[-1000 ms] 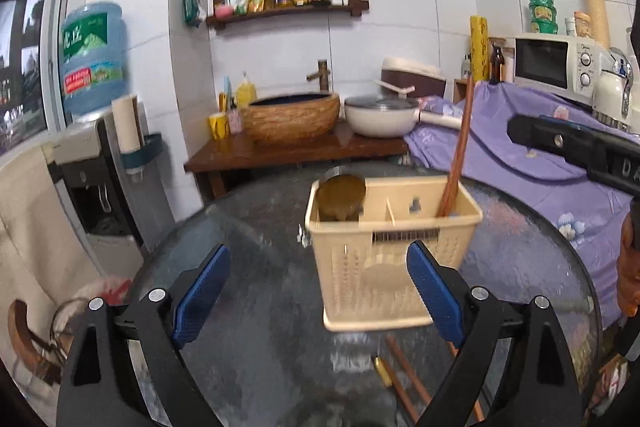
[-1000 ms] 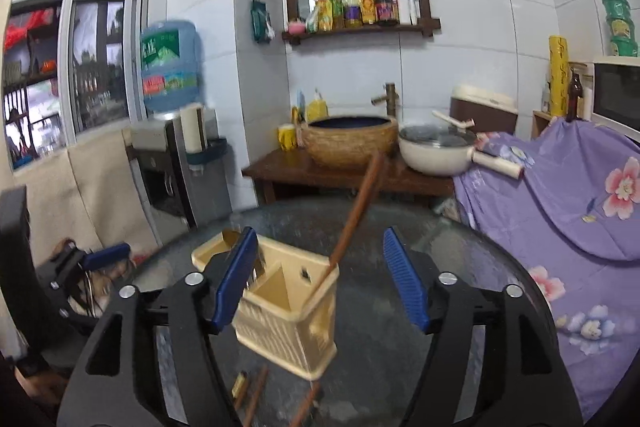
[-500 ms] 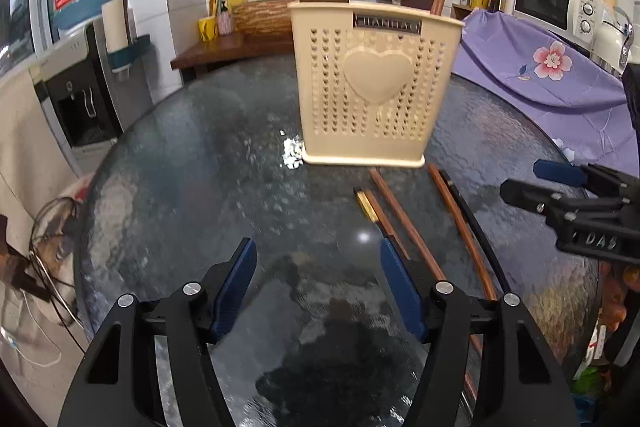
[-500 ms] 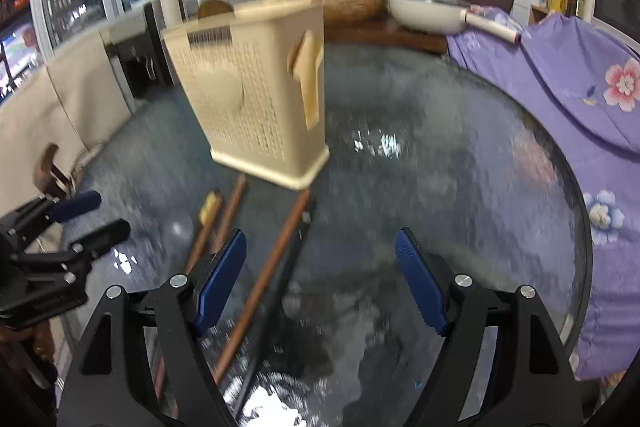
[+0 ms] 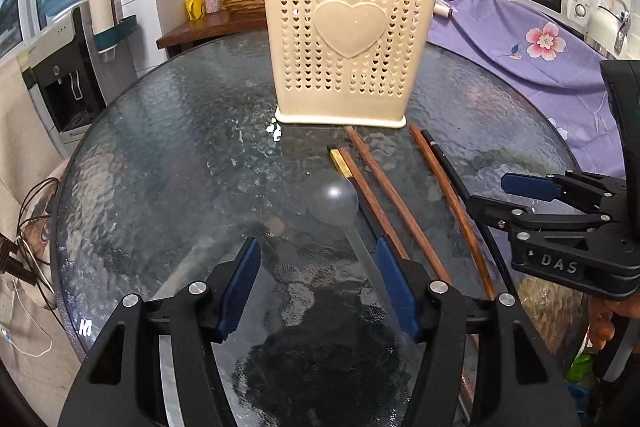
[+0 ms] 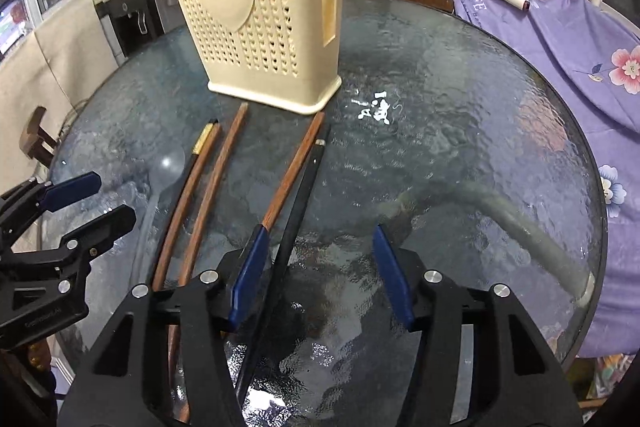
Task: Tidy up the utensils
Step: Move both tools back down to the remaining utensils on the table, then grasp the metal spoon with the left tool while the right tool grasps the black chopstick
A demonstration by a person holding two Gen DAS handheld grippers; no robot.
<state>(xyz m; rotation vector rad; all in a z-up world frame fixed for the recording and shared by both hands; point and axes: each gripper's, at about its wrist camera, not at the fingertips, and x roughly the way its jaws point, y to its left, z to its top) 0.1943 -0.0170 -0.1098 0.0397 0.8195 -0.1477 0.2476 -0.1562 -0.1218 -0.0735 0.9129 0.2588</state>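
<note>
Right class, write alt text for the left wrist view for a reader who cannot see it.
The left gripper hangs over a round glass table, jaws apart around a clear plastic spoon lying beside several chopsticks. Behind them stands a cream utensil holder; the right gripper enters from the right.

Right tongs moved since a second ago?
Yes. The right tongs have come down toward the glass table: the cream utensil basket now sits above them in view, with chopsticks at their tips.
</note>
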